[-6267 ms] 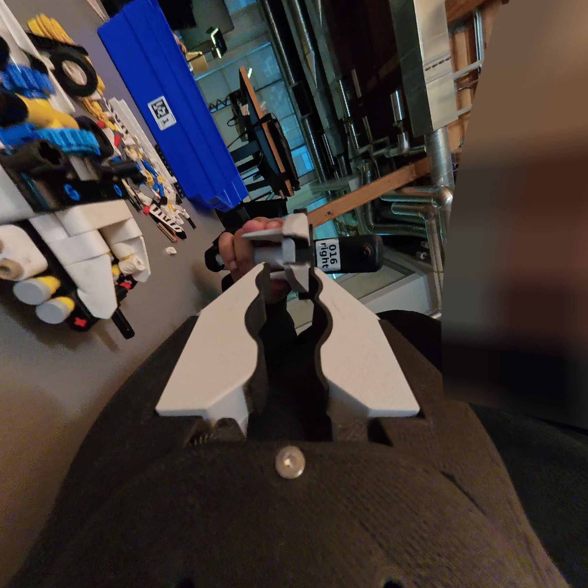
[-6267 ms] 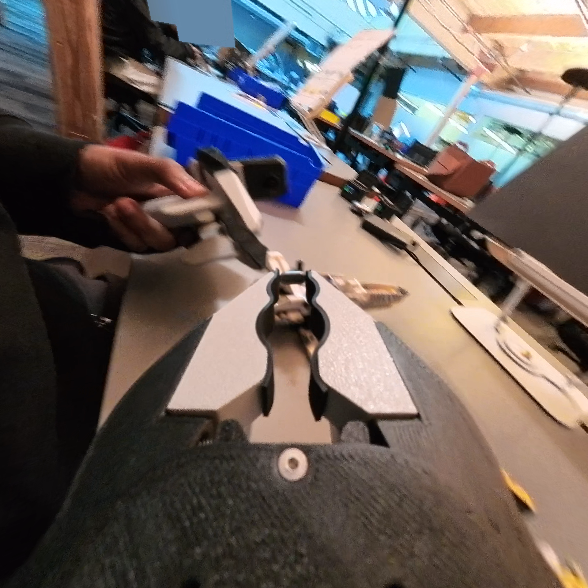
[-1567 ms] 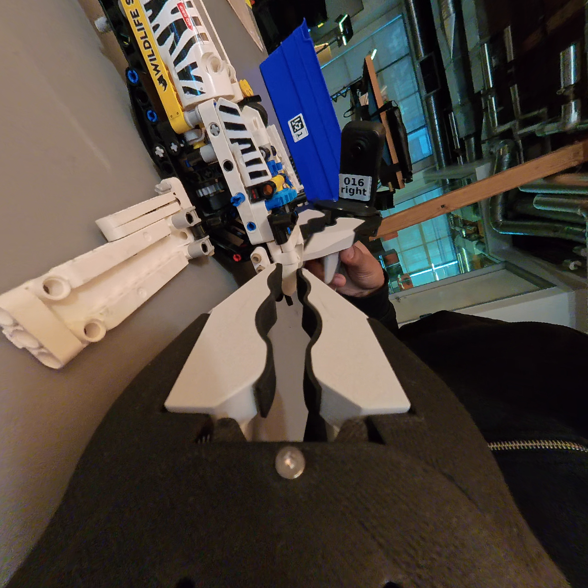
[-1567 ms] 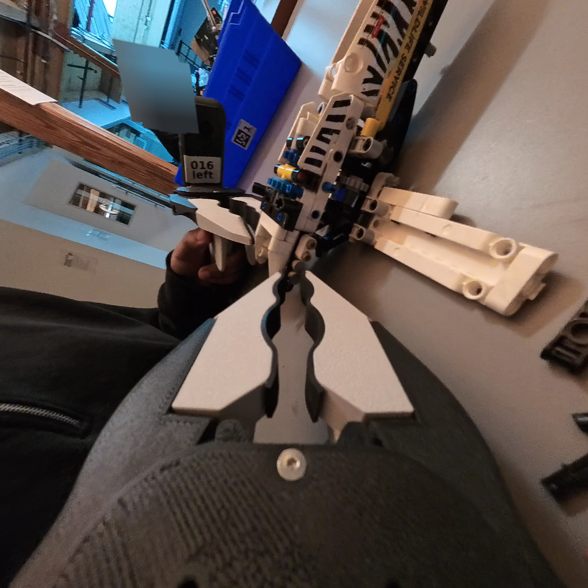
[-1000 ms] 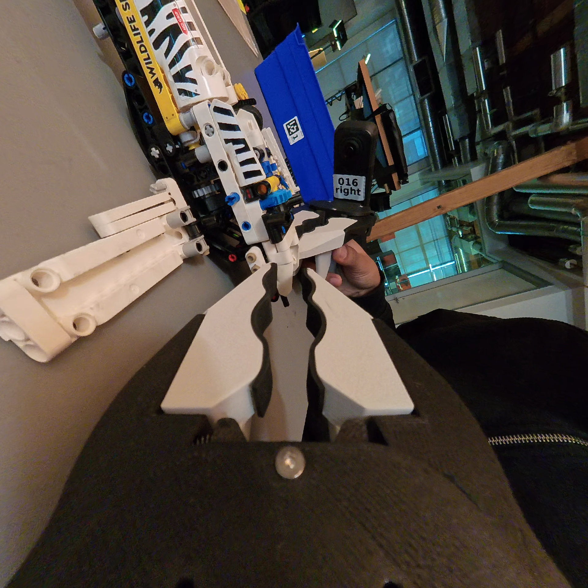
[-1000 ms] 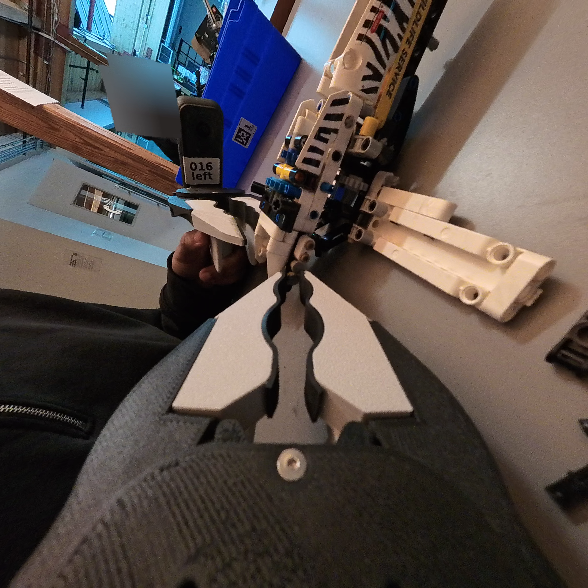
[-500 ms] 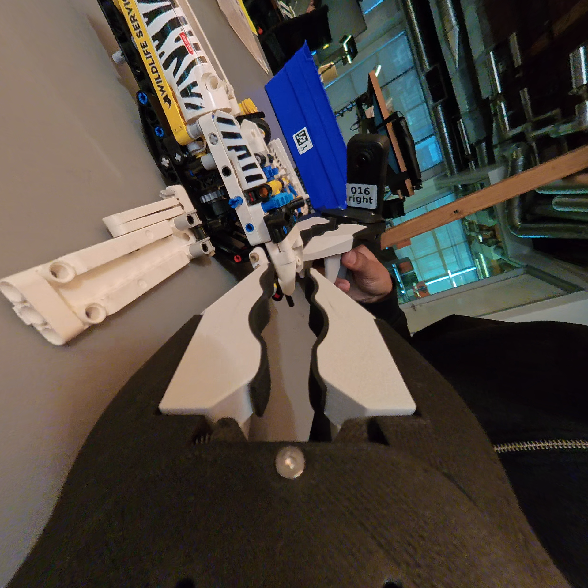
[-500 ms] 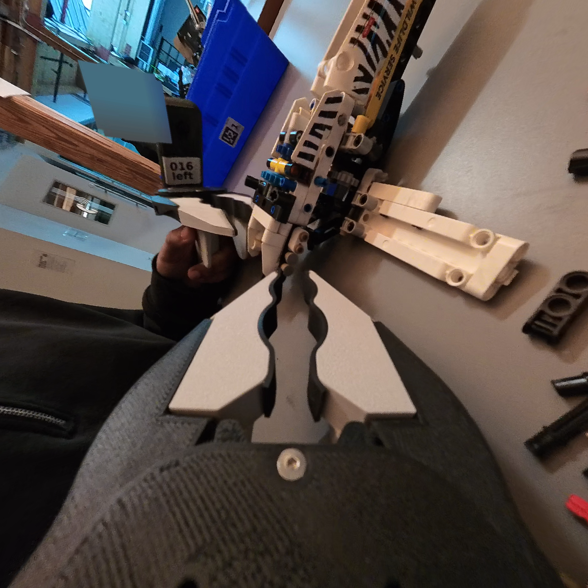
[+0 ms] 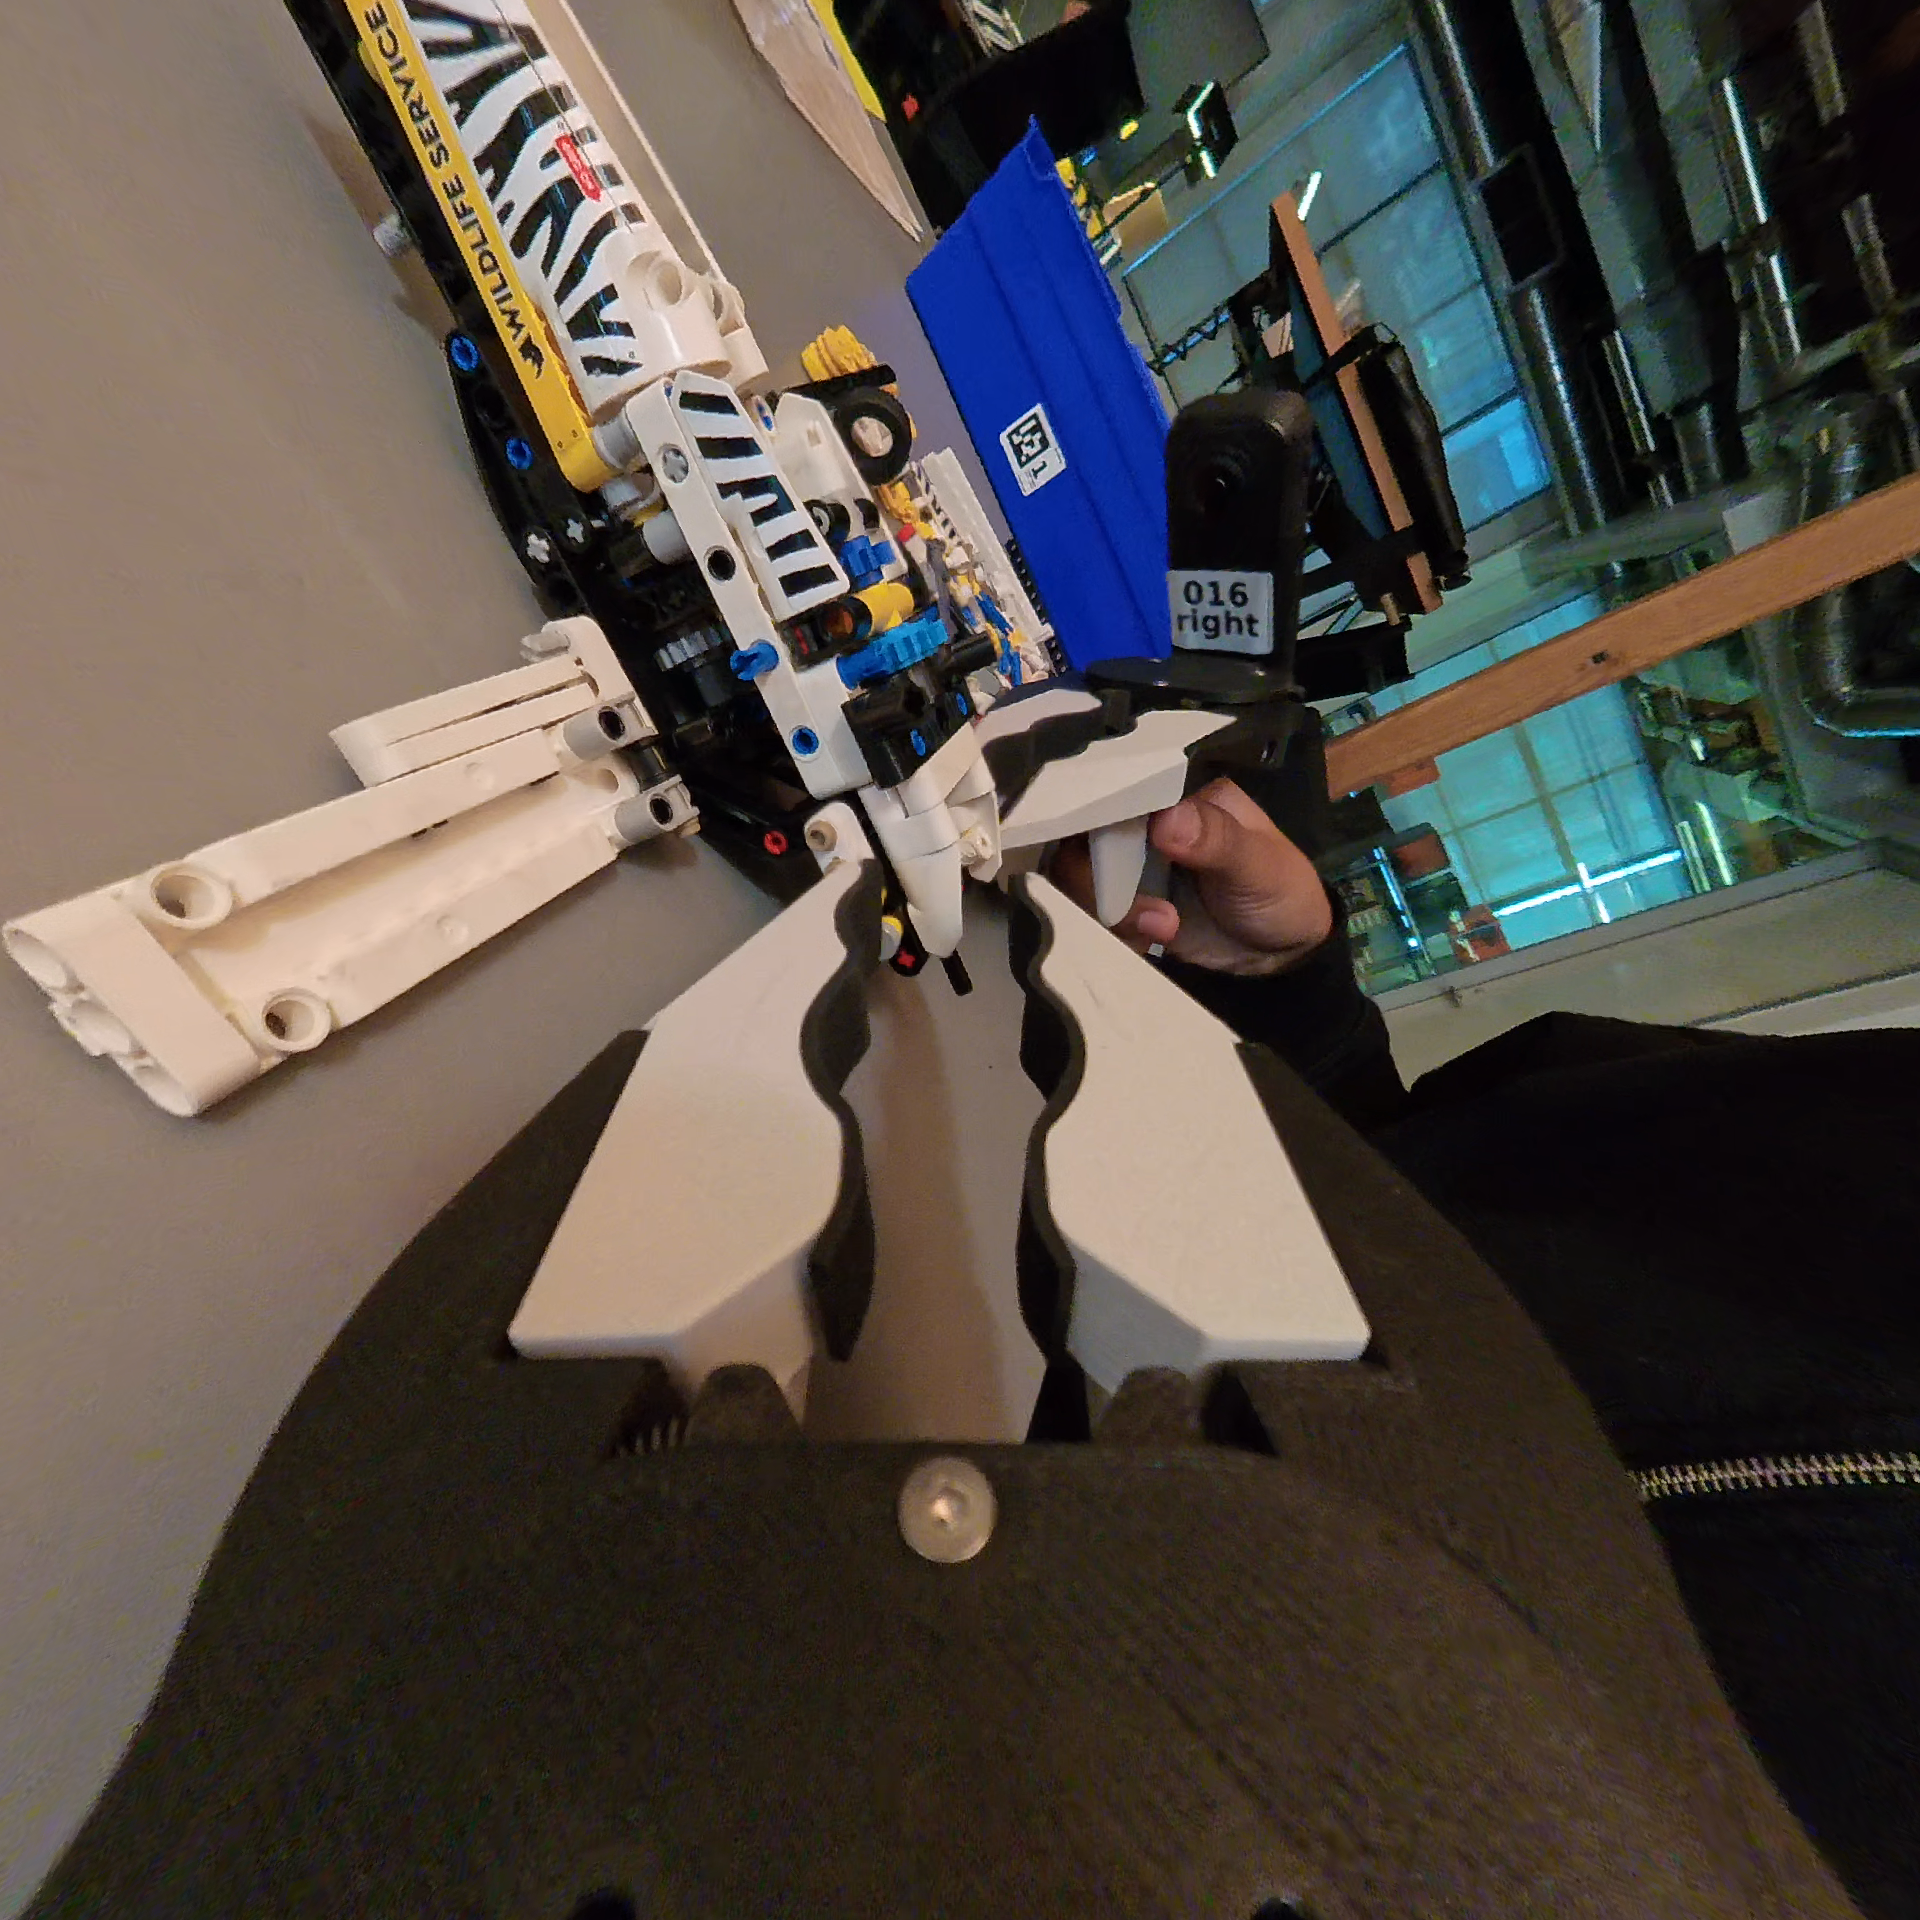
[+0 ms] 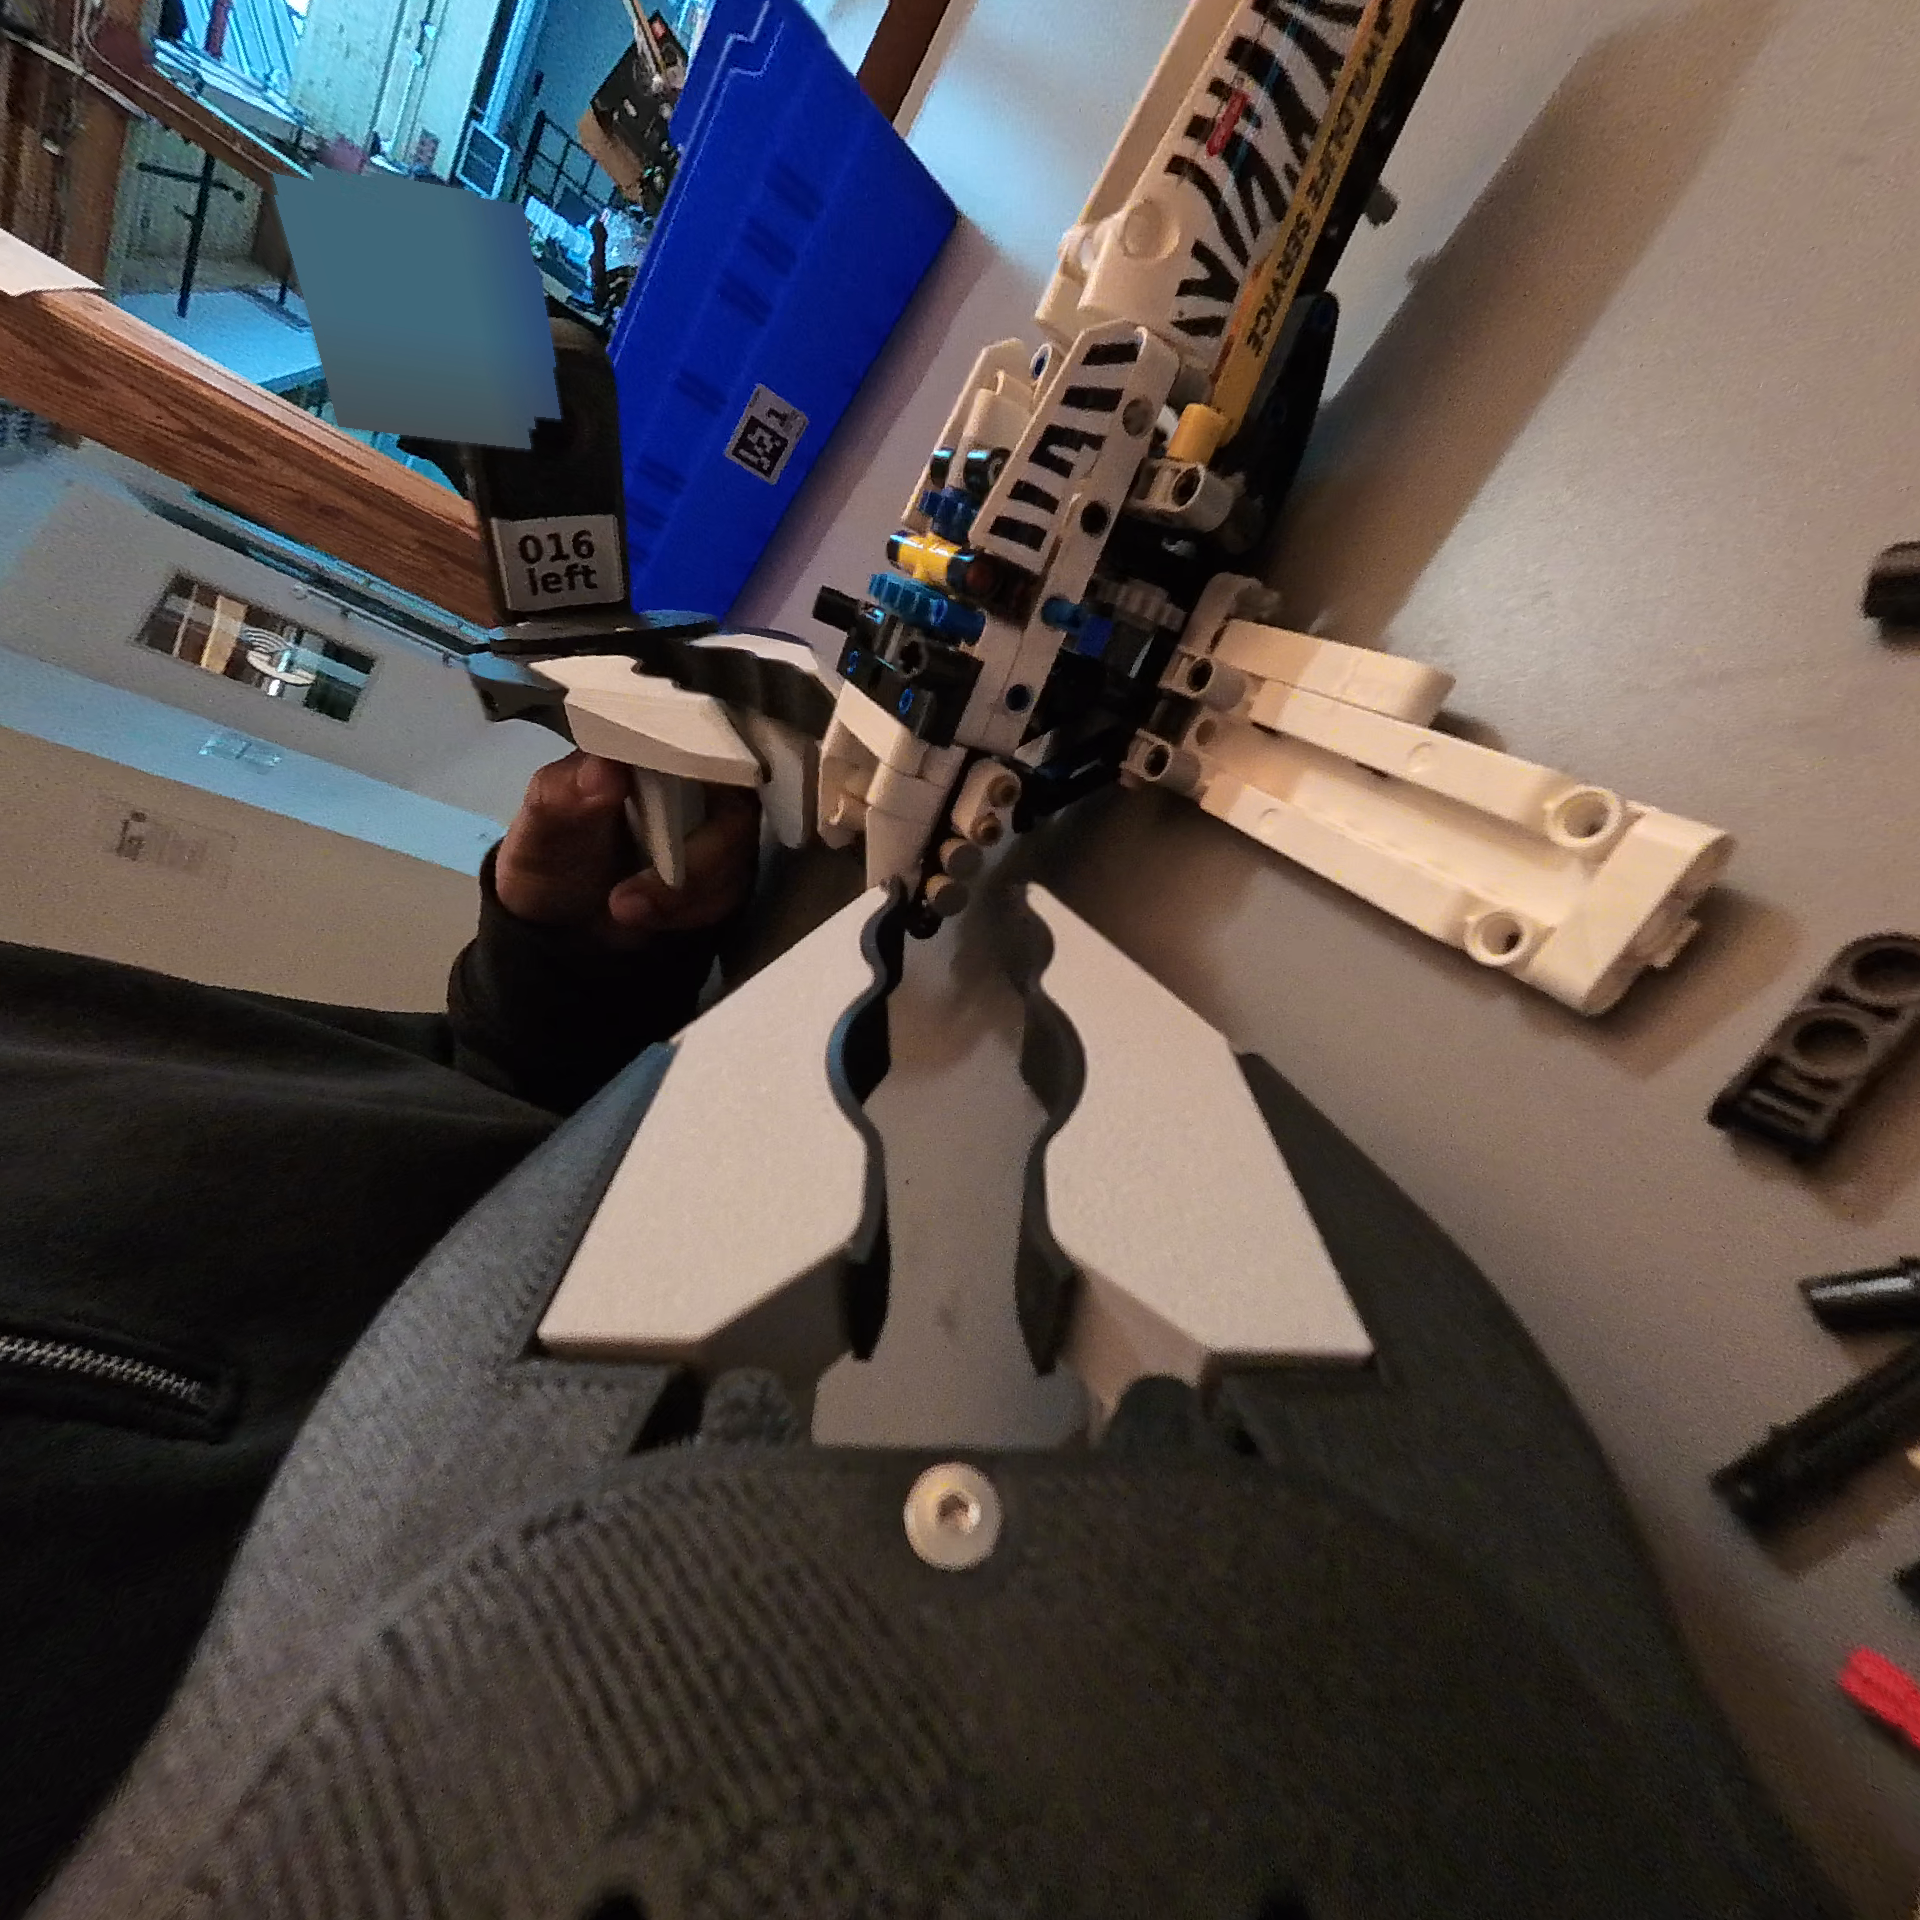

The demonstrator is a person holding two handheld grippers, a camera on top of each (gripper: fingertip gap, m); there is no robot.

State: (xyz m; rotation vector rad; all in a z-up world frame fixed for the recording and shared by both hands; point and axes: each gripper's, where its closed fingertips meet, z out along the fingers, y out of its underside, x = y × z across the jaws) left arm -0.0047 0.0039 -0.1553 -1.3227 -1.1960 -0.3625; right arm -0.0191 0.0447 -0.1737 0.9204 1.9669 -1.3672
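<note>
Presently, in the left wrist view, the left gripper (image 9: 940, 914) sits at frame centre with its fingers (image 9: 748, 1049) parted to a narrow gap. The white tapered end (image 9: 930, 883) of a brick-built model (image 9: 727, 520) reaches just between the fingertips; the left pad lies close against it, while clear space shows on the right, so nothing is clamped. The model, white with black stripes, a yellow strip and blue and black parts, runs from the centre toward the upper left across the grey surface (image 9: 208, 520). A long white beam assembly (image 9: 312, 883) juts from it toward the left edge. The right gripper (image 9: 1039, 769), held by a hand (image 9: 1216, 883), meets the same model end from the right of centre. A blue bin (image 9: 1039, 416) stands behind, upper centre.

In the right wrist view, the right gripper (image 10: 951, 904) holds centre frame, fingers (image 10: 1143, 1091) likewise narrowly apart and gripping nothing; the model's white end with its small beige pegs (image 10: 961, 842) sits just ahead of the tips. The model (image 10: 1091, 468) extends toward the upper right, its beam assembly (image 10: 1455, 821) pointing right. The left gripper (image 10: 800, 748) and its hand (image 10: 613, 842) lie left of centre, against the model. Loose black pieces (image 10: 1818, 1060) and a red piece (image 10: 1886, 1704) lie along the right edge. The blue bin (image 10: 748, 312) occupies the upper middle.
</note>
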